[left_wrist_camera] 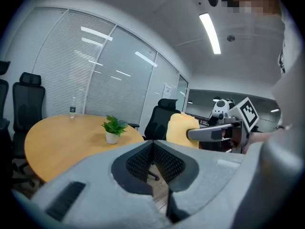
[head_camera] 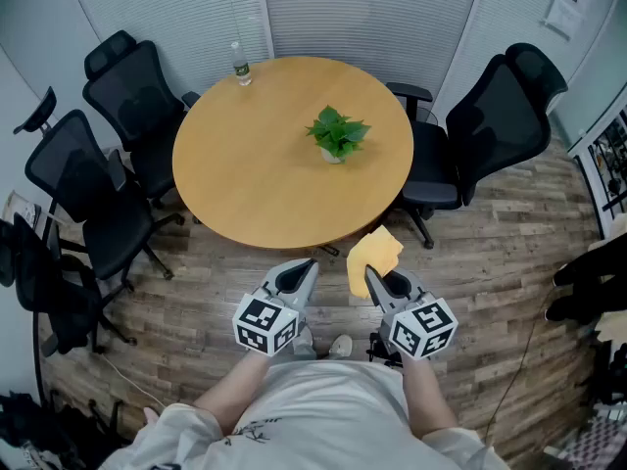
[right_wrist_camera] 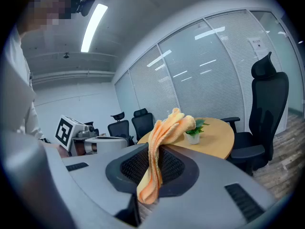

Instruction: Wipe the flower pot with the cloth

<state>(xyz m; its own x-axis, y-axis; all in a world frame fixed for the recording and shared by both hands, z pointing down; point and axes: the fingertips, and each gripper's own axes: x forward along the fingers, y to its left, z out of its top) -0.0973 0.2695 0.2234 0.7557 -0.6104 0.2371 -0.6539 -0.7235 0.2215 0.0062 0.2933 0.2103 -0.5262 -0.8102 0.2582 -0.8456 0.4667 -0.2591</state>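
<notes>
Standing on the brown wood floor (head_camera: 490, 253), a person faces a big round wooden tabletop (head_camera: 255, 194), well apart from it. Black office chairs (head_camera: 500, 125) sit around the tabletop on both sides. The person holds two grippers low in front of the body, both tipped a little downward and pointing toward the tabletop.

The left gripper (head_camera: 311, 263) is closed tight with nothing in it (its two dark pads meet in the middle). The right gripper (head_camera: 369, 273) is pinched on an orange-yellow cloth (head_camera: 374, 255). The cloth sticks up past the jaws in a bunch, and its tail hangs down behind them.

Near the middle of the tabletop stands the little white flower pot (head_camera: 332, 155) with a green leafy plant (head_camera: 338, 130) in it. It stands upright, far from both grippers. A small clear water bottle (head_camera: 241, 65) stands at the far edge of the tabletop, well apart from the pot.

The wiping has not begun, I think. The step in hand looks like carrying the cloth over to the pot. Next, the person likely needs to step closer and reach the right gripper out so the cloth touches the side of the pot. The empty left gripper could hold the pot steady, because a small pot may slide or tip when rubbed.
</notes>
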